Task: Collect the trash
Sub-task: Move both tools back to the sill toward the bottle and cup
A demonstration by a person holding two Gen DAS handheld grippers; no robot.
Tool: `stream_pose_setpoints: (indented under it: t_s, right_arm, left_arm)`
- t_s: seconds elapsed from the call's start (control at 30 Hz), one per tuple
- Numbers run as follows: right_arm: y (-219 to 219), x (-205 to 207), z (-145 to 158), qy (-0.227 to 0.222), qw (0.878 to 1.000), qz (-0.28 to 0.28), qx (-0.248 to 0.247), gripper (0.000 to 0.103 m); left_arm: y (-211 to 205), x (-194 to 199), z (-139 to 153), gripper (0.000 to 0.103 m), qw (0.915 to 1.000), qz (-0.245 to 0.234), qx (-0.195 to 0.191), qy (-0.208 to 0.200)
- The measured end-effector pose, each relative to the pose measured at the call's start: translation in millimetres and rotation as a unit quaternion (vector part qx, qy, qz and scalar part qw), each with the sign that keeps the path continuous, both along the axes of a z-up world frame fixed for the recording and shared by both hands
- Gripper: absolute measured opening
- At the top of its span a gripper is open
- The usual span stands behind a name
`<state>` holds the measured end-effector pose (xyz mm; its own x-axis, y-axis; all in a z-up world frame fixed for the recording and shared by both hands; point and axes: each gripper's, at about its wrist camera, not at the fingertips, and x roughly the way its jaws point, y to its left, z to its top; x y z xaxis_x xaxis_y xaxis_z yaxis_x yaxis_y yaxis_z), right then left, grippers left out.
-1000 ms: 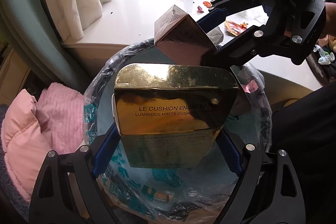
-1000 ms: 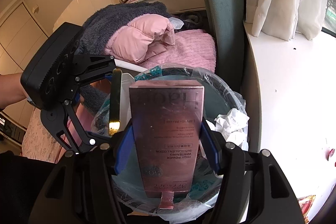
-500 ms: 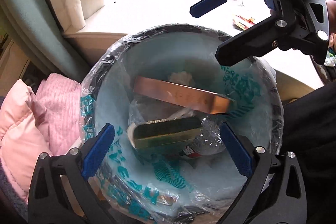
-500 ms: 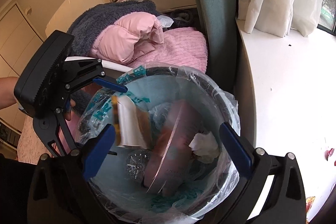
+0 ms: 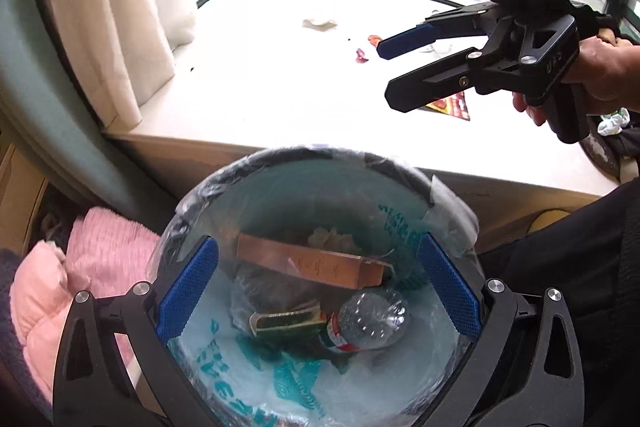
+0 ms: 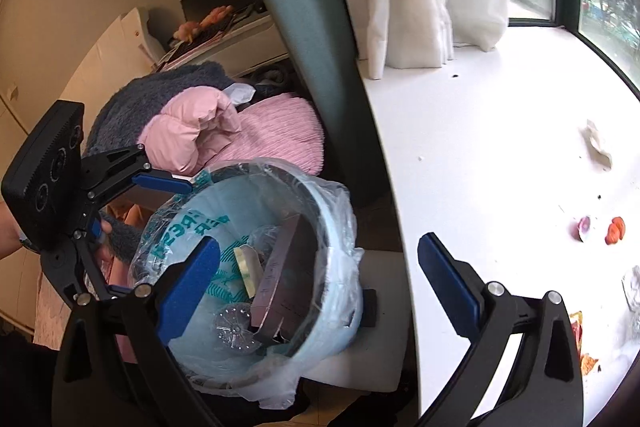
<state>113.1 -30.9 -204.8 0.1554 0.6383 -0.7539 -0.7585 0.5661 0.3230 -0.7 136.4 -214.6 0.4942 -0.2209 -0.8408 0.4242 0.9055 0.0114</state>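
A: How many things are in the bin (image 5: 404, 183)?
B: Two boxes, one pink (image 5: 308, 263), one gold (image 5: 286, 321), plus one bottle (image 5: 368, 323).
A: And on the far ledge (image 5: 256, 99)?
B: One paper scrap (image 5: 319, 23), two small peels (image 6: 600, 229), one printed wrapper (image 5: 450, 107).

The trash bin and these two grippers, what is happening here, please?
A person is collecting trash with a handheld gripper in each hand. Both the left gripper and the right gripper are open and hold nothing. The lined trash bin below the white window ledge contains a copper-pink box, a gold box and a plastic bottle. More litter lies on the ledge: a crumpled paper, small orange scraps and a red wrapper.
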Motion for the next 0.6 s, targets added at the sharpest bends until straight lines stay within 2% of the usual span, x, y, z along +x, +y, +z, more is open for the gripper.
stream_pose_setpoints:
  t_s: [0.23,0.6]
  right_arm:
    - [-63.3,10.6,8.2,-0.016,0.997,-0.077,-0.008,0.096]
    - [-162.8,19.5,15.7,-0.025,0.982,-0.185,-0.012,0.097]
  left_arm:
    - [-46.5,36.6,13.4,0.097,0.9982,-0.056,-0.009,-0.020]
    - [-121.4,85.1,23.9,0.097,0.9906,-0.132,-0.014,-0.033]
